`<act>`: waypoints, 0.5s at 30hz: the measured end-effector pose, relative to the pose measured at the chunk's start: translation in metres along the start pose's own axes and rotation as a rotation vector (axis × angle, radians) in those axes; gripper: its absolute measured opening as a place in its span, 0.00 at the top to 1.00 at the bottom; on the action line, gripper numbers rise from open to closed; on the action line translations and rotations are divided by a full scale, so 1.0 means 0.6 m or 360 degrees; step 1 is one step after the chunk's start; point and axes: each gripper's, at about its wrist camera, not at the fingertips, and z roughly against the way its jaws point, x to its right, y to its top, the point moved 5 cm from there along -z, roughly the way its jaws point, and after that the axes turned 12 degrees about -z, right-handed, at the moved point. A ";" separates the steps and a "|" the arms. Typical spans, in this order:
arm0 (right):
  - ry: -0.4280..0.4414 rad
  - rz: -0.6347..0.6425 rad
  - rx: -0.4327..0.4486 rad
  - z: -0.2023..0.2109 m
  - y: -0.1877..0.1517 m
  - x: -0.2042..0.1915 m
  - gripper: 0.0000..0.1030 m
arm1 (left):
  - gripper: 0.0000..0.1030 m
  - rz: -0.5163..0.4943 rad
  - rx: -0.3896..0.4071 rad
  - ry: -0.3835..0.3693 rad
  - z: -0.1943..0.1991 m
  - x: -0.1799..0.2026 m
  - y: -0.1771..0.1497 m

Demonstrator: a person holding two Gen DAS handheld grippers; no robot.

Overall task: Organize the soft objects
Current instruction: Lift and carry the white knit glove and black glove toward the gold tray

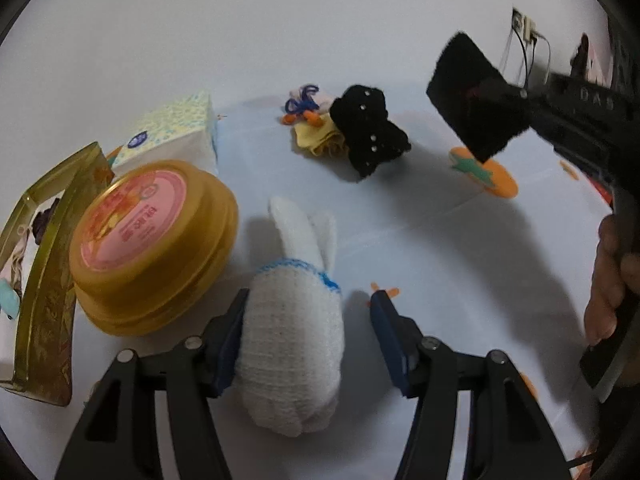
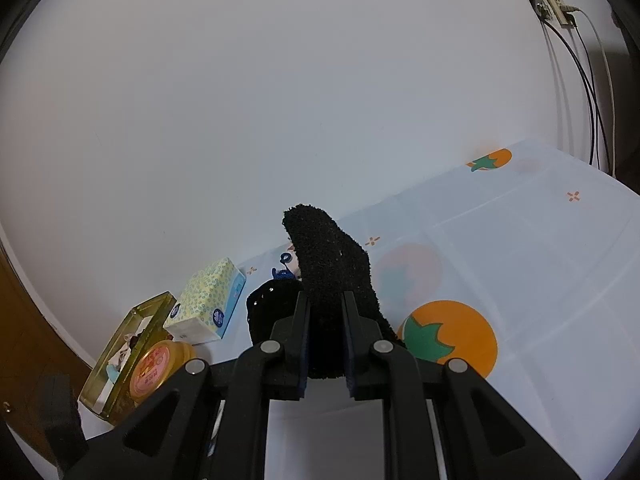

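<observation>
Lying lengthwise on the pale tablecloth (image 1: 440, 240), close under the left wrist camera: a white rolled sock (image 1: 294, 344) with a blue stitched band and two ear-like flaps at its far end. Straddled by the left gripper (image 1: 311, 298), jaws released and not clenched, the left pad touching the sock's side, the right pad standing clear of it with bare cloth between.

Just beside the sock on its left, a round yellow tin (image 1: 160, 248) with a pink label, tilted, leaning against a gold-rimmed box (image 1: 44, 280) with small items inside. Behind the tin, a patterned tissue box (image 1: 176, 132).

Farther back on the tablecloth, well apart from the white sock: a black bundle with small beads (image 1: 368, 136), touching a yellow cloth piece (image 1: 312, 136) tangled with blue yarn and orange bits.

Held up off the table at the right: a black fuzzy sock (image 2: 328, 264), pinched firmly between the pads of the right gripper (image 2: 326, 300), its free end sticking upward past the fingertips. Wrapped around that gripper's handle, a hand (image 1: 608, 280). Below the black sock, an orange fruit print (image 1: 496, 180) on the tablecloth.

Beyond the table, a plain white wall; high at the right, a wall socket (image 2: 552, 6) with cables hanging down.
</observation>
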 end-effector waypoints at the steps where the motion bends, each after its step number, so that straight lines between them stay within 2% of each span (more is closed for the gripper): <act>1: 0.0003 -0.0004 -0.0002 0.000 0.000 0.000 0.85 | 0.43 0.0006 -0.0002 0.0002 0.000 0.000 -0.001; 2: 0.0004 -0.0004 -0.0004 -0.001 0.000 0.000 0.85 | 0.46 0.0009 -0.0002 0.0009 0.002 -0.001 -0.002; 5: 0.0001 0.0001 0.0000 0.000 0.000 0.000 0.85 | 0.62 0.0009 0.0003 0.0039 0.006 -0.003 -0.004; 8: 0.0000 0.0003 0.0014 0.002 0.001 0.001 0.85 | 0.66 0.0045 0.0039 -0.0027 0.013 -0.011 -0.007; 10: 0.0001 0.0007 0.0026 0.005 0.002 0.002 0.85 | 0.67 0.0065 0.0096 -0.0117 0.019 -0.012 -0.002; 15: 0.0002 0.0062 0.0082 0.012 0.000 -0.007 0.85 | 0.67 0.0100 0.0273 -0.0254 0.051 -0.010 0.003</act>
